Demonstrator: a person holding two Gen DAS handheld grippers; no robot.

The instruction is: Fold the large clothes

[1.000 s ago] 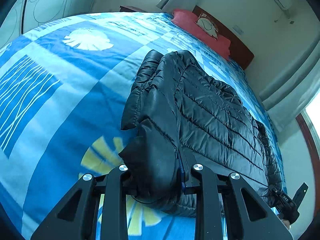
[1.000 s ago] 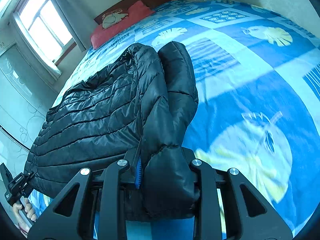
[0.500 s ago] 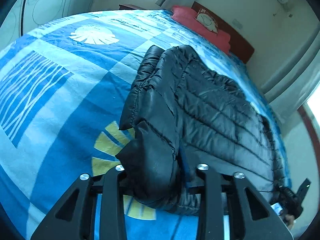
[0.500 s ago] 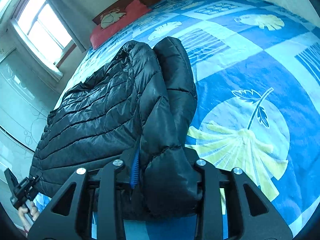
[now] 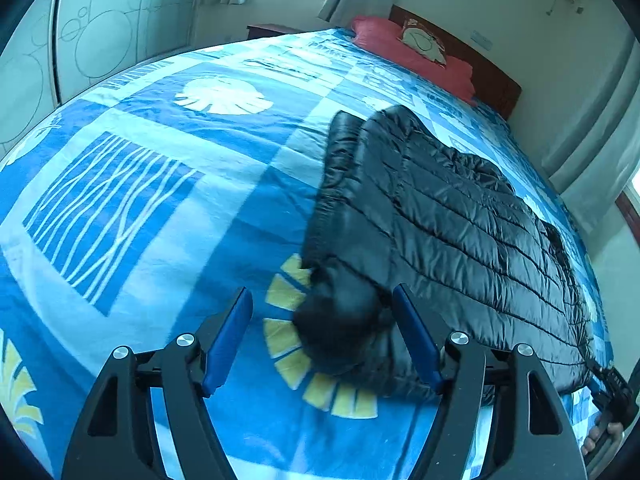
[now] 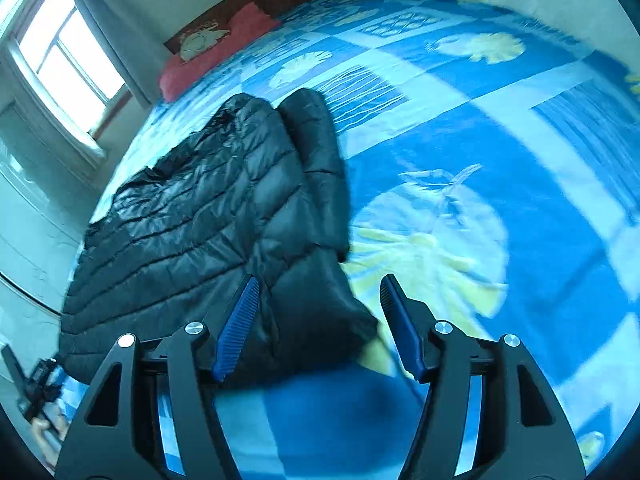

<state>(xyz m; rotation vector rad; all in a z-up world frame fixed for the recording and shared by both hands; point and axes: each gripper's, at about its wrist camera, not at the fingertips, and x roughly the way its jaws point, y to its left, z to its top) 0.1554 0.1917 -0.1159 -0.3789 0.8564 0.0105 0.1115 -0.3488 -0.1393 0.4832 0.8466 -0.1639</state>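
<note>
A black quilted puffer jacket [image 5: 440, 220] lies flat on the blue patterned bed cover [image 5: 160, 200], with a sleeve folded along one side. My left gripper [image 5: 324, 344] is open, its blue pads wide apart around the jacket's near corner, which rests on the bed. In the right wrist view the same jacket [image 6: 192, 216] lies to the left. My right gripper [image 6: 320, 328] is open too, with the folded sleeve end [image 6: 320, 300] lying loose between its jaws.
Red pillows [image 5: 412, 52] and a dark wooden headboard [image 5: 492, 76] are at the far end of the bed. A window [image 6: 68, 52] and curtains are by the wall. A wardrobe [image 5: 80, 32] stands past the bed's left side.
Both grippers have opened and let go of the jacket's corners, which dropped onto the bed. Both have drawn back and up a little.
</note>
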